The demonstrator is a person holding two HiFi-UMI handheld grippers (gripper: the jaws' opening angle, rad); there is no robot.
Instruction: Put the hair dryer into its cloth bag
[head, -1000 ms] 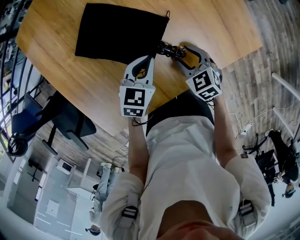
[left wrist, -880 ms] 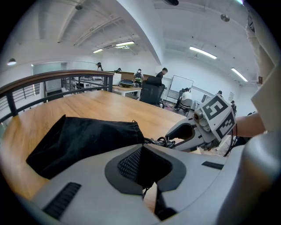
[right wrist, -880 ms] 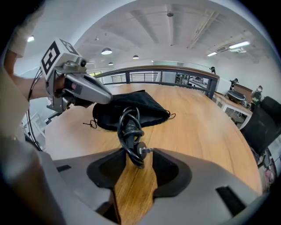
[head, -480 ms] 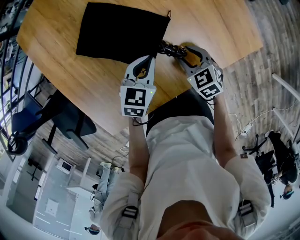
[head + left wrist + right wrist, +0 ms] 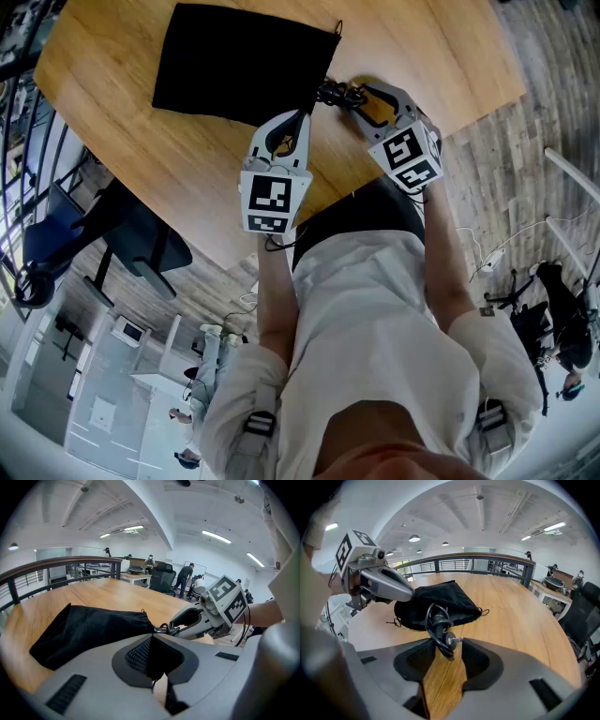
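A black cloth bag [image 5: 239,61] lies flat on the wooden table [image 5: 422,47]; the hair dryer's body is not visible. My left gripper [image 5: 302,114] is at the bag's near right corner, with black cloth pinched between its jaws [image 5: 157,660]. A coiled black cord with its plug [image 5: 438,625] sits just outside that corner, and my right gripper [image 5: 445,653] is shut on the coil. In the head view the right gripper [image 5: 349,96] stands right of the left one, the cord [image 5: 336,94] between them. The bag [image 5: 440,599] lies just beyond the cord.
The table's near edge runs diagonally just below both grippers. A dark office chair [image 5: 112,234] stands under the table's left side. A railing [image 5: 56,569] borders the far side, with desks and people far behind it.
The right gripper has shifted slightly up and left toward the bag's corner, carrying the cord coil, and its jaws have narrowed. The left gripper and bag have stayed put.
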